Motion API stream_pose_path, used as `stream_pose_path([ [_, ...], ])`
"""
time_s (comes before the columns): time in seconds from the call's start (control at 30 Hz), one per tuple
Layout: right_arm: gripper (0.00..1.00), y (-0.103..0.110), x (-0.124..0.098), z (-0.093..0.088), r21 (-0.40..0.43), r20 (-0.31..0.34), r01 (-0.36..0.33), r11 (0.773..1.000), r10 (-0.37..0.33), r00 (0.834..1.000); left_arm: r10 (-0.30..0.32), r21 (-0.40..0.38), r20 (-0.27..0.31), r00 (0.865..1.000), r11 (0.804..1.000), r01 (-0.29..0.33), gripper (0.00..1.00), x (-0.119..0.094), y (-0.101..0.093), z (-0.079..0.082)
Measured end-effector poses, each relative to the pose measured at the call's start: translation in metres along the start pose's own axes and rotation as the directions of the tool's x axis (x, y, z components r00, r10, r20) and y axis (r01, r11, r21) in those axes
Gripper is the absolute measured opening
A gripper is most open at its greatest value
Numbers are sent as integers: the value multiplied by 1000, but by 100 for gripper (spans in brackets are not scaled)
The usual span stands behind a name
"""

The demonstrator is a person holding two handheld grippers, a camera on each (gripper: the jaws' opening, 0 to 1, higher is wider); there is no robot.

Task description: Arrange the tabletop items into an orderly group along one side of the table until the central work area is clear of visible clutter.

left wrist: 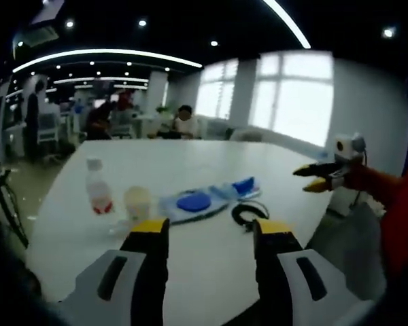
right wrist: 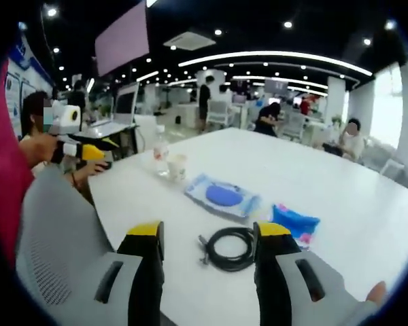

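Gaping wide, both grippers' fingers (left wrist: 151, 234) (right wrist: 147, 238) hold nothing.

The left gripper view is pretty soft overall, so the bottle (left wrist: 98, 187) at center left is just a pale shape with a red band, no readable label, and the cup (left wrist: 137, 202) beside it is a blurry yellowish blob. The black cable (left wrist: 249, 213) there is half hidden behind the left gripper (left wrist: 211, 234)'s right-hand jaw, and in the right gripper view its coil (right wrist: 229, 248) tucks behind the right gripper (right wrist: 207, 238)'s right-hand jaw too. In the right gripper view the blue packet (right wrist: 294, 223) at center right is too smeared to tell what it is, and the people far back are tiny and blurred.
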State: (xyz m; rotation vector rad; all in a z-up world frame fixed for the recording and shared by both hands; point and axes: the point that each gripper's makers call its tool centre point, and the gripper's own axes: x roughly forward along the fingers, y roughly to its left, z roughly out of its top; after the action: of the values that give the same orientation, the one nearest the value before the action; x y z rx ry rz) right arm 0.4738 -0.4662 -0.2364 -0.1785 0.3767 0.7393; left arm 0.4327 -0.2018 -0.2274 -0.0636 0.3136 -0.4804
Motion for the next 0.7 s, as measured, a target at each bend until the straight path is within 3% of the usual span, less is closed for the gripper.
stream_pose_path([
  [0.03,53,0,0,-1,14,5,7,1000,-7,1000,20,32,4,1000,999,-20,50,0,2,2],
  [0.3,58,1,7,-5,66,2,62,996,-62,998,15,53,-35,999,999,-13,56,7,-1,-6],
  [0.57,75,3,17,-3,95,14,89,991,-91,996,63,17,3,998,998,-63,75,8,9,0],
  [0.7,85,-4,18,-1,131,31,149,980,-154,988,111,-6,-20,994,994,-112,97,10,17,-5],
])
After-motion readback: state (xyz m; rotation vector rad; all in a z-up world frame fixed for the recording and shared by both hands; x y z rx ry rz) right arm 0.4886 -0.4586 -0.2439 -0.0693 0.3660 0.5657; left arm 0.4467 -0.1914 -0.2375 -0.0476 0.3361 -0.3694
